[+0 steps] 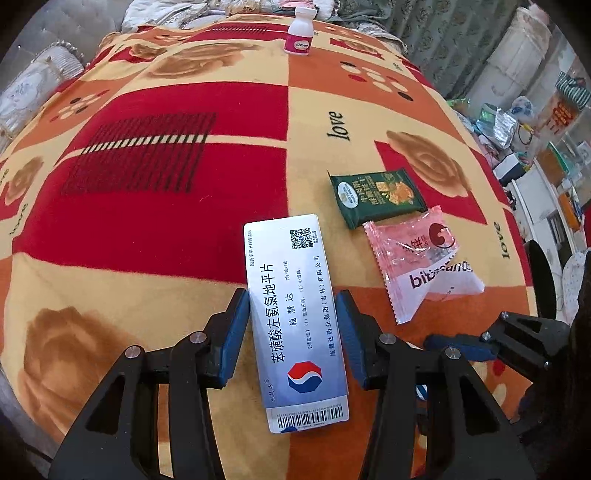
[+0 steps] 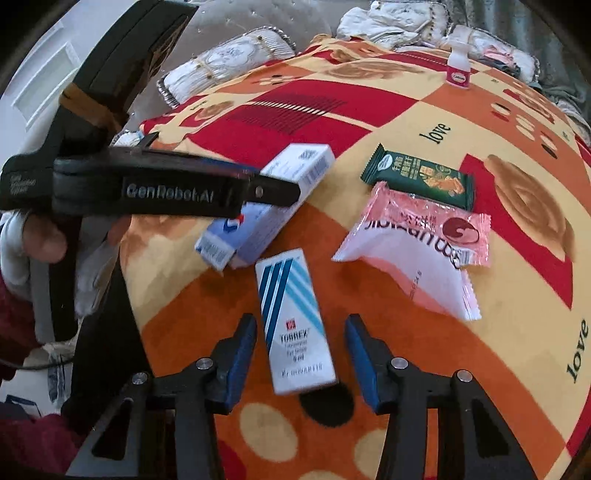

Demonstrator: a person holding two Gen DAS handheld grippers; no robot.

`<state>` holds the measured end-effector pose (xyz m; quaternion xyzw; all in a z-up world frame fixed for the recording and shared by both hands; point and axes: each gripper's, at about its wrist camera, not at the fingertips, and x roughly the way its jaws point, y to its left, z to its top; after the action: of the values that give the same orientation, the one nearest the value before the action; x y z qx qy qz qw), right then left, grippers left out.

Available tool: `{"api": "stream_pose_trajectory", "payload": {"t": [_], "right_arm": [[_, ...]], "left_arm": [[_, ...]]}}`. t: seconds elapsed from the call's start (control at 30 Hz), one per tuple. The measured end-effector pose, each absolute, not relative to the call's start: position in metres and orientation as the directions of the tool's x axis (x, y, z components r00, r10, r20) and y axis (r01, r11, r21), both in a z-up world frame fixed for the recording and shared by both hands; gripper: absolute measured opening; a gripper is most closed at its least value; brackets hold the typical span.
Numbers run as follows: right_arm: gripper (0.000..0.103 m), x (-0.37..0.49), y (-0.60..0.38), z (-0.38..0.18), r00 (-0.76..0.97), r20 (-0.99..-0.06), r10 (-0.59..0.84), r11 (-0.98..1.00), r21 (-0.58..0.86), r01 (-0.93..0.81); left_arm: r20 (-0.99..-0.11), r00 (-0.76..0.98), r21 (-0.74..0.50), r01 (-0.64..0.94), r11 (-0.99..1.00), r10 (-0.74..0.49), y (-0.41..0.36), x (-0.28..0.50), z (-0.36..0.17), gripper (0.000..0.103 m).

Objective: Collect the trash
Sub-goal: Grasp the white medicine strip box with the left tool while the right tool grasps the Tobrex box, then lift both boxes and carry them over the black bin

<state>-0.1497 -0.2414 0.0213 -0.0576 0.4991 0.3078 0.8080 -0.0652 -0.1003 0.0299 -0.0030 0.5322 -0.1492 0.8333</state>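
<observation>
Surface: a patterned blanket in red, orange and cream squares, with pillows along its far edge.
Left gripper: its blue pads sit on either side of the long silver-blue medicine box. The left pad lies against the box's edge and a thin gap shows at the right pad, so a grip cannot be told. In the right wrist view the box looks tilted, one end raised off the blanket.
Right gripper: fingers part-open around the small white Tobrex box, with clear gaps on both sides; the box lies flat near the blanket's near edge.
Wrappers: a dark green snack packet and a pink-and-white wrapper lie overlapping, toward the right edge.
Bottle: a small white bottle with a pink label stands upright at the far edge.
</observation>
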Motion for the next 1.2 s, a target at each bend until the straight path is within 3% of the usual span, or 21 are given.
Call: {"api": "stream_pose_trajectory", "payload": {"t": [0.07, 0.1, 0.13, 0.17, 0.53, 1.2], "right_arm": [[0.046, -0.15, -0.238, 0.019, 0.34, -0.838, 0.426, 0.812, 0.188, -0.553], [0.041, -0.15, -0.237, 0.018, 0.351, -0.836, 0.422, 0.816, 0.181, -0.55], [0.029, -0.152, -0.239, 0.019, 0.368, -0.829, 0.422, 0.82, 0.177, -0.544], [0.029, -0.153, -0.24, 0.019, 0.372, -0.825, 0.424, 0.824, 0.181, -0.538], [0.029, -0.169, -0.321, 0.048, 0.496, -0.777, 0.387, 0.902, 0.208, -0.377], [0.029, -0.202, -0.466, 0.06, 0.607, -0.772, 0.19, 0.981, 0.177, -0.083]], "left_arm": [[-0.884, 0.394, -0.161, 0.251, 0.954, -0.253, -0.102, -0.068, 0.031, 0.046], [-0.882, 0.393, -0.168, 0.253, 0.953, -0.26, -0.102, -0.07, 0.032, 0.046], [-0.88, 0.395, -0.172, 0.255, 0.951, -0.265, -0.103, -0.071, 0.034, 0.046], [-0.877, 0.401, -0.17, 0.259, 0.951, -0.266, -0.105, -0.072, 0.036, 0.046], [-0.831, 0.451, -0.157, 0.372, 0.915, -0.326, -0.162, -0.09, 0.074, 0.046], [-0.826, 0.375, -0.138, 0.589, 0.796, -0.421, -0.317, -0.11, 0.078, 0.046]]}}
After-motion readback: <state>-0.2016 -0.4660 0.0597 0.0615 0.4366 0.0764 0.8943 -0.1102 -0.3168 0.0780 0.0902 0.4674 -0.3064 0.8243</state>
